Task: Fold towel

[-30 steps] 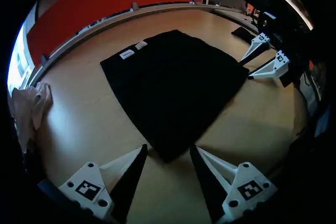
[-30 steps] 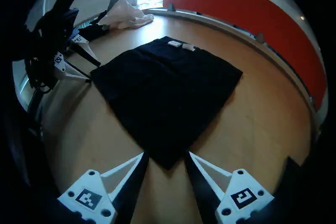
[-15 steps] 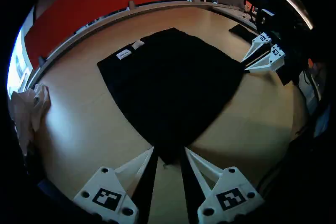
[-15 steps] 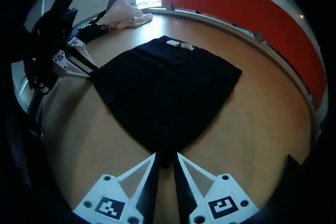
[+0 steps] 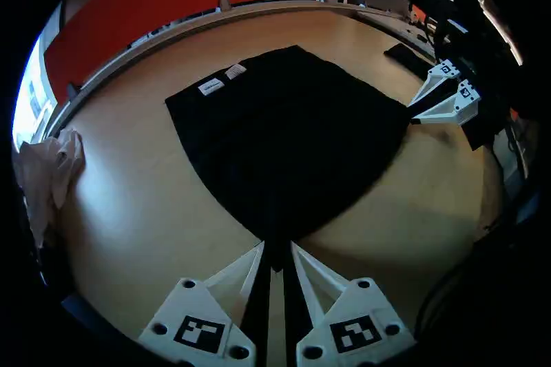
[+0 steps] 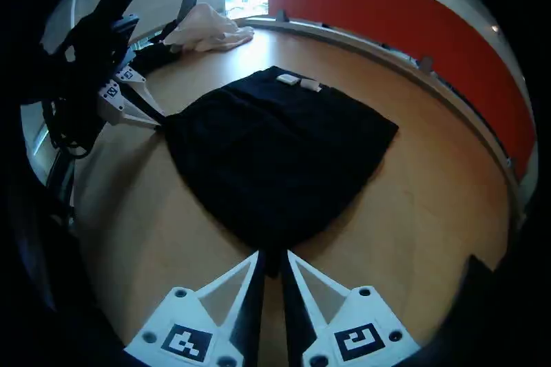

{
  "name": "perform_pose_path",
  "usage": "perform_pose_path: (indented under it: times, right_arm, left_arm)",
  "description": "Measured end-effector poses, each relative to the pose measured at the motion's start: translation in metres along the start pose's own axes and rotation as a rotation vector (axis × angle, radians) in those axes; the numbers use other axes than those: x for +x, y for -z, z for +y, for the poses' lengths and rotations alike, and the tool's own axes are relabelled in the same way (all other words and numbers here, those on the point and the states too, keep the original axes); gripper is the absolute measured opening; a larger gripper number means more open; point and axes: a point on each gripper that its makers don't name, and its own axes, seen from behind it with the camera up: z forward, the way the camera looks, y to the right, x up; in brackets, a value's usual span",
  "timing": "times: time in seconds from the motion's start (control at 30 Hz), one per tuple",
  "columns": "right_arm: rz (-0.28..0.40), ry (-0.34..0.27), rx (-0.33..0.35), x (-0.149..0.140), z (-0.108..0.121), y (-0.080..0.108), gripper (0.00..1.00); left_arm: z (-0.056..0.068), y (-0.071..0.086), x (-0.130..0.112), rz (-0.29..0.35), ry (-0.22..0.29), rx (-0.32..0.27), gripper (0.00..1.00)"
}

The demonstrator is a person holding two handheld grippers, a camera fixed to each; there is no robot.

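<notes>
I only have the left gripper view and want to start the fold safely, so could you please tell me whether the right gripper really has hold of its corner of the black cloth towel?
Observer: Yes. In the right gripper view, the right gripper has its fingers closed to a narrow gap, with a corner of the black cloth towel pinched between them.
Operator: Thank you. How does my left gripper look from that side?
Observer: The left gripper reaches in from the side. Its fingertips are together at the towel's neighbouring corner, low over the wooden table.
</notes>
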Motion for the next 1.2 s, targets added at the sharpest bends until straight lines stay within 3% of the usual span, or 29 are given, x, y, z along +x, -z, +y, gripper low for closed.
perform_pose_path:
  times: [0.27, 0.67, 1.2]
  right_arm:
    - [0.054, -0.014, -0.018, 0.019, 0.008, 0.019, 0.14]
    - [0.108, -0.003, -0.036, 0.048, 0.012, 0.058, 0.14]
    - [0.126, 0.002, -0.030, 0.072, 0.013, 0.103, 0.14]
  left_arm:
    - [0.003, 0.015, 0.018, 0.034, 0.046, 0.005, 0.11]
    - [0.006, 0.057, 0.050, 0.079, 0.120, 0.009, 0.11]
    - [0.022, 0.105, 0.074, 0.093, 0.140, 0.007, 0.11]
